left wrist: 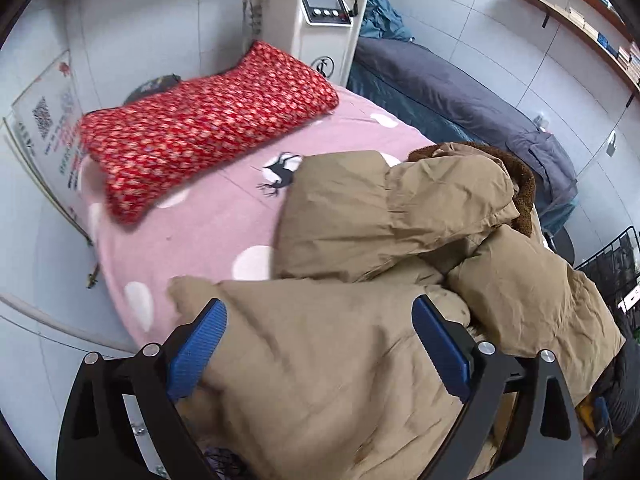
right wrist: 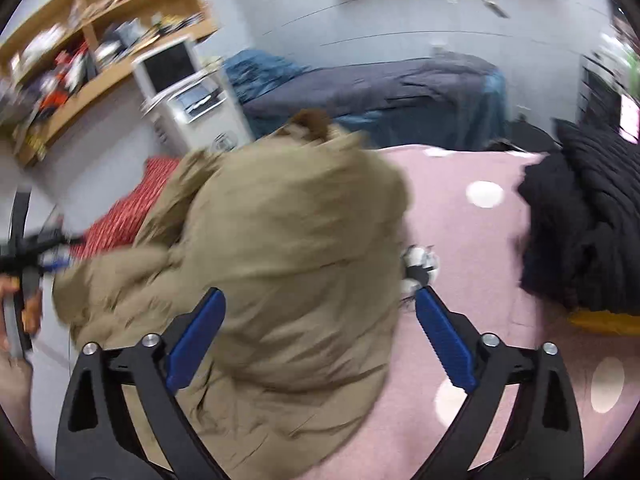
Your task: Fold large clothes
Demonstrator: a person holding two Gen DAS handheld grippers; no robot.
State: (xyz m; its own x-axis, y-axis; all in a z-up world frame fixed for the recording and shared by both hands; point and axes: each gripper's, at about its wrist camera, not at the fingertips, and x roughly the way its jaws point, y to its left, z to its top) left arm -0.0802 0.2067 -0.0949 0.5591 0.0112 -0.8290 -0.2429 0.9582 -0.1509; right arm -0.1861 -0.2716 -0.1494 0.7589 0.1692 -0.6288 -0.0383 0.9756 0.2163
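Observation:
A large tan padded coat (left wrist: pixel 384 240) with a brown fleece-lined hood lies bunched on a pink bed cover (left wrist: pixel 208 232) with white dots. My left gripper (left wrist: pixel 320 312) is open above the coat's near part, blue pads spread wide with nothing between them. In the right wrist view the same coat (right wrist: pixel 280 248) is a rumpled heap, blurred by motion. My right gripper (right wrist: pixel 320 300) is open above it, its right pad over the pink cover (right wrist: pixel 480 248). The left gripper (right wrist: pixel 24 256) shows at the far left edge of that view.
A folded red patterned quilt (left wrist: pixel 200 120) lies at the far end of the bed. A black garment (right wrist: pixel 580 216) is piled on the right. A white machine (left wrist: pixel 320 20) stands beyond the bed, next to a second bed with dark bedding (left wrist: pixel 460 92). Shelves line the walls.

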